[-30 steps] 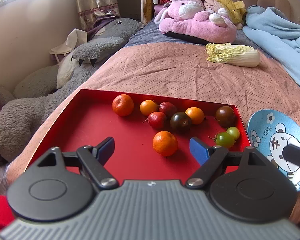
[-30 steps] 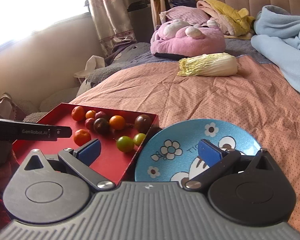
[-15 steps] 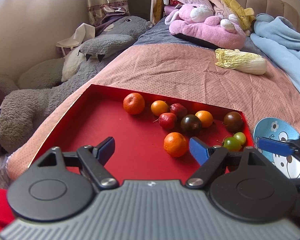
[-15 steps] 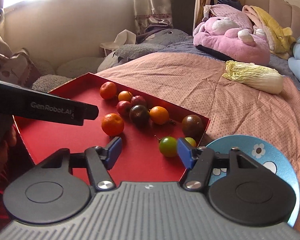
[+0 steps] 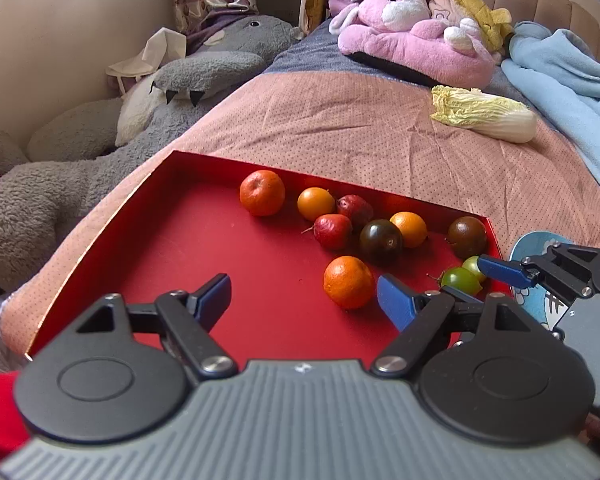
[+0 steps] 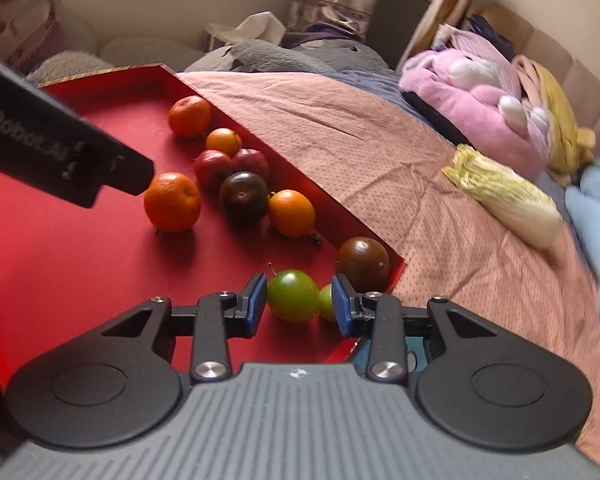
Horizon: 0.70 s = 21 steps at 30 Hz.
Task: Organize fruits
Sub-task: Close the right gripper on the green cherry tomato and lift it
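Note:
A red tray [image 5: 204, 240] [image 6: 60, 264] on the bed holds several fruits: oranges, small red ones, dark ones and two green ones. My right gripper [image 6: 300, 304] is open with its jaws on either side of a green fruit [image 6: 292, 295] [image 5: 460, 280], apart from it; a second green fruit [image 6: 326, 300] lies beside it. My left gripper [image 5: 304, 300] is open and empty above the tray's near part, with an orange [image 5: 348, 282] just left of its right finger. The right gripper also shows in the left wrist view [image 5: 500, 270].
A blue cartoon plate [image 5: 536, 280] lies right of the tray. A cabbage [image 5: 484, 118] [image 6: 504, 200], pink plush [image 5: 412, 46], blue blanket [image 5: 572, 80] and grey plush [image 5: 148, 120] lie around the pink bedspread.
My right gripper has swung left from over the plate to the tray's right corner and narrowed around the green fruit. My left gripper has barely moved.

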Each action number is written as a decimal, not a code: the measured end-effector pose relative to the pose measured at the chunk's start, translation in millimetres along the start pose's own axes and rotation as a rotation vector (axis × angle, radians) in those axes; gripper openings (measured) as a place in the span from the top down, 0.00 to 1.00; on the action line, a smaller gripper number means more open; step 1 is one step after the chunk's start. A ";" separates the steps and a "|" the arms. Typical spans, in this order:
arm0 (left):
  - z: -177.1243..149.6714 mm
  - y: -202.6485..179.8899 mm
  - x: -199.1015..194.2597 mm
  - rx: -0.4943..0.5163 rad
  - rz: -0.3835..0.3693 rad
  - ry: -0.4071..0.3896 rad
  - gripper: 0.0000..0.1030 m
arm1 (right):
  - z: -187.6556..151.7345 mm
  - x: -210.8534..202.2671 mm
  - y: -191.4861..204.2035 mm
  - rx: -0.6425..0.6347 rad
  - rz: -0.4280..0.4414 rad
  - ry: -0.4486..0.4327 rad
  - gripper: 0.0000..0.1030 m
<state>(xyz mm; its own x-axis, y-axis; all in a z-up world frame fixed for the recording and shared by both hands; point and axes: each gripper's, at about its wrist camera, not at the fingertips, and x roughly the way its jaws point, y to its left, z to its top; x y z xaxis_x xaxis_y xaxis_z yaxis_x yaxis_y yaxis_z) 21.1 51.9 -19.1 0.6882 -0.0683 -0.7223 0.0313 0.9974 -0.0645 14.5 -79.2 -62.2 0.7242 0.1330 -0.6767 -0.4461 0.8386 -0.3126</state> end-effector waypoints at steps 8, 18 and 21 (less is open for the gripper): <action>-0.6 -3.4 7.4 0.002 -0.004 0.029 0.20 | 5.8 7.8 7.7 -0.099 0.030 0.003 0.59; -0.5 -8.4 14.7 0.033 0.001 0.052 0.20 | 2.4 2.6 8.2 -0.141 -0.005 -0.001 0.67; -0.3 -12.0 18.9 0.050 -0.003 0.064 0.20 | 1.5 -3.1 1.6 -0.063 0.013 -0.002 0.68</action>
<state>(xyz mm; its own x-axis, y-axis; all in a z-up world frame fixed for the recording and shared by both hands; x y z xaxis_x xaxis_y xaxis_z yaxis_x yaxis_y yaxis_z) 33.6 38.6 -32.2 0.6406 -0.0711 -0.7646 0.0704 0.9969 -0.0337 12.4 -77.5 -59.6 0.7191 0.1442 -0.6798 -0.4876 0.8017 -0.3457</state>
